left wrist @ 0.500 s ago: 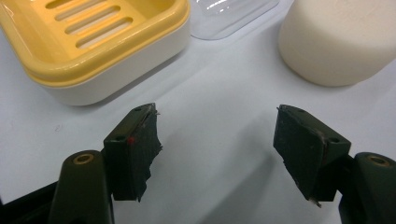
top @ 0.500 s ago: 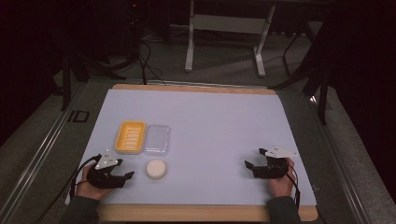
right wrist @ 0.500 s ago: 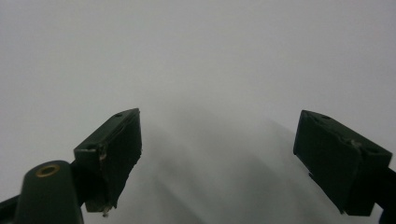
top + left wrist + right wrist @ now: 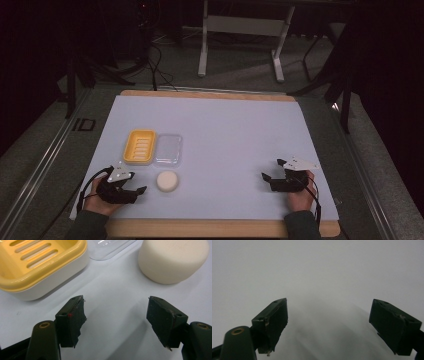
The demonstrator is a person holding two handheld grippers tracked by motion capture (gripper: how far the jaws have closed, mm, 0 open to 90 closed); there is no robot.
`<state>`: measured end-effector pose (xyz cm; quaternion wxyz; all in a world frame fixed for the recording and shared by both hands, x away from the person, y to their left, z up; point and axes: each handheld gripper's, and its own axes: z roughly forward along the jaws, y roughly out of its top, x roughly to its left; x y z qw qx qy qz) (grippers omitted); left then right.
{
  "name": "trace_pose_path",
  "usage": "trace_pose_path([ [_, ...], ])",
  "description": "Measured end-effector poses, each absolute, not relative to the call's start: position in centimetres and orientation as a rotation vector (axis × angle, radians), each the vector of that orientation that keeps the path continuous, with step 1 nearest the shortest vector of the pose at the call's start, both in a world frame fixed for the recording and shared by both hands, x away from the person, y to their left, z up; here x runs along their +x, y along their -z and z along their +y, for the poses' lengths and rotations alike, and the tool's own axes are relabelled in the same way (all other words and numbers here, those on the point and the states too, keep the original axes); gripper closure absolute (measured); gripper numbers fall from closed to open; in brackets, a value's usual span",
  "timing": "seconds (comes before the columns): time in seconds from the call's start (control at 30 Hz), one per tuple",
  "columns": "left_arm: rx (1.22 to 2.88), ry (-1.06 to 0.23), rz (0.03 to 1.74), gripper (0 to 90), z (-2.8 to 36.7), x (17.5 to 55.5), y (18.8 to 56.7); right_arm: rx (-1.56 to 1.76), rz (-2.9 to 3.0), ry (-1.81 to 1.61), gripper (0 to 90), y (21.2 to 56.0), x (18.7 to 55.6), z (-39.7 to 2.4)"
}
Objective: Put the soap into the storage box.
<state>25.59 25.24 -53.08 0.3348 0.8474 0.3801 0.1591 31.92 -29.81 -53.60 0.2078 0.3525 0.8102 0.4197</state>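
The round soap bar (image 4: 167,180) lies just beside the left gripper (image 4: 134,190) at its three o'clock — far nearer than the right gripper (image 4: 272,171). Both grippers' jaws gape wide, empty — yellow soap dish (image 4: 140,146) at twelve.

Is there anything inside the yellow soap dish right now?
Nothing visible: the yellow soap dish shows only its slotted drain insert. The round soap lies on the table in front of the clear lid. Whatever lies beneath the insert is hidden.

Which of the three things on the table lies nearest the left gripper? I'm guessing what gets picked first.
The round cream soap bar, just right of the left gripper. The yellow soap dish and the clear lid lie farther back.
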Motion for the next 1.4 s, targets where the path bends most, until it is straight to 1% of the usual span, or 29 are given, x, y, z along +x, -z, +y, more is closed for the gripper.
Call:
trace_pose_path([
  [0.23, 2.204, -0.405, 0.930, 31.2, 25.0, 25.6, 52.0, 0.976, 2.255, -1.165, 15.0, 53.6, 31.9, -29.7],
  [0.63, 2.271, -0.406, 0.861, 31.2, 24.9, 26.0, 50.3, 0.972, 2.250, -1.168, 15.0, 53.6, 31.8, -29.8],
  [1.0, 2.338, -0.348, 0.781, 31.2, 24.4, 26.9, 49.3, 0.969, 2.251, -1.167, 15.0, 53.6, 31.8, -29.8],
  [1.27, 2.385, -0.331, 0.741, 30.8, 23.7, 27.3, 49.0, 0.969, 2.251, -1.171, 15.0, 53.6, 31.8, -29.8],
  [1.4, 2.409, -0.280, 0.698, 29.4, 23.2, 27.6, 48.7, 0.968, 2.253, -1.169, 15.0, 53.6, 31.8, -29.8],
])
